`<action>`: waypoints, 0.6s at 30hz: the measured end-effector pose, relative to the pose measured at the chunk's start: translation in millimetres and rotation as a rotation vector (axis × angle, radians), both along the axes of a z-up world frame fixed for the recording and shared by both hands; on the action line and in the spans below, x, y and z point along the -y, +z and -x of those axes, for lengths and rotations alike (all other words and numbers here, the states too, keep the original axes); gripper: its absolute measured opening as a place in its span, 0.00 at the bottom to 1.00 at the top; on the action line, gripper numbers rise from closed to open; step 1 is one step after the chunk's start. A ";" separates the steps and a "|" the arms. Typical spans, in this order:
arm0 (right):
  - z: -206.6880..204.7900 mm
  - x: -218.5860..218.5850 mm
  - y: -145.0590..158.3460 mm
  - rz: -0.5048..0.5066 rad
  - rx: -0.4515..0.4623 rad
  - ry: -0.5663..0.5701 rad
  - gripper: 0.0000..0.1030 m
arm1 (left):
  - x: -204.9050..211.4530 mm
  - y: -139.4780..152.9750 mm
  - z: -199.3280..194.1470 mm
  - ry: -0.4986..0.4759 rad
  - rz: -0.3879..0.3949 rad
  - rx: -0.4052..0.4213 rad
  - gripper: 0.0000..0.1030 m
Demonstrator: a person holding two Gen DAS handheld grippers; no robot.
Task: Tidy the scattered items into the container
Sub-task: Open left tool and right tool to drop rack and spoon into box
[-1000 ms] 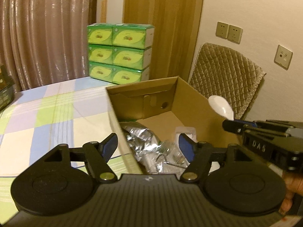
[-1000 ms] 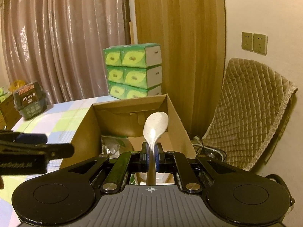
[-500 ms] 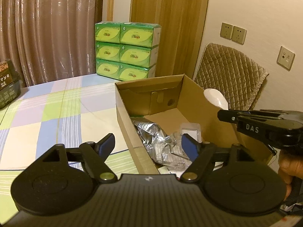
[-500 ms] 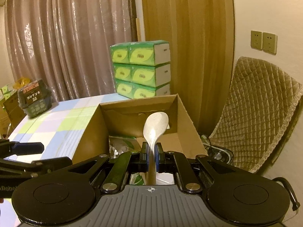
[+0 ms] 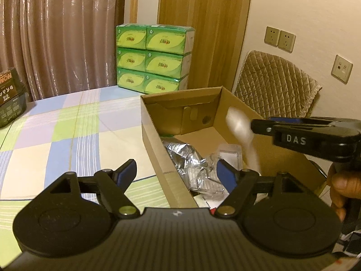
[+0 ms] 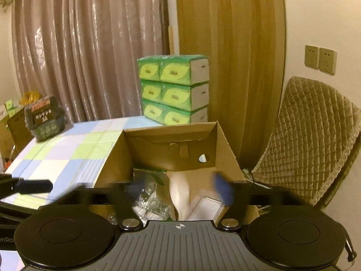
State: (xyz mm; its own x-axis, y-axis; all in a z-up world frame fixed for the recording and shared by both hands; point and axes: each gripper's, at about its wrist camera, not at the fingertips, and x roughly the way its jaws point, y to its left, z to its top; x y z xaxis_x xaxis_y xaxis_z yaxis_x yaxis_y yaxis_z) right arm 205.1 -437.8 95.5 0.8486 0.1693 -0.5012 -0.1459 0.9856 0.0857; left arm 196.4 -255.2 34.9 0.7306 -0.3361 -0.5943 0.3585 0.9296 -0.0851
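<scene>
An open cardboard box [image 5: 155, 149] stands on the checked tablecloth [image 5: 67, 135], holding a silver foil bag [image 5: 180, 151], a clear plastic case [image 5: 230, 155] and crumpled wrap. My left gripper [image 5: 176, 169] is open and holds nothing, its fingers straddling the box's near left wall. My right gripper [image 6: 179, 187] hovers over the box [image 6: 171, 127], its jaws opening and blurred. The white spoon [image 6: 179, 194] is loose between them, a blurred streak falling into the box. In the left wrist view the spoon [image 5: 242, 133] hangs below the right gripper [image 5: 257, 125].
A stack of green tissue boxes [image 5: 155, 58] stands behind the box by the curtain. A chair with a quilted cover [image 5: 275, 85] is at the right against the wall. A dark basket [image 6: 45, 119] sits at the table's far left.
The right gripper's jaws have sprung apart and let go of the spoon, which now drops towards the box floor. The left gripper has drawn back a little and stands slightly wider.
</scene>
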 end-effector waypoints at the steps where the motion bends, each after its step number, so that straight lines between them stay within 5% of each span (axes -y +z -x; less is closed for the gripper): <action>1: 1.6 1.0 0.7 -0.002 0.002 0.000 0.70 | -0.6 -0.6 0.7 0.000 0.000 -0.002 0.72; 7: 16.2 10.0 4.1 0.002 0.003 -0.025 0.71 | -4.6 -2.0 9.1 0.007 0.005 -0.010 0.75; 18: 85.6 21.2 16.9 -0.019 0.022 -0.092 0.95 | -12.2 8.1 48.1 0.015 0.032 0.011 0.96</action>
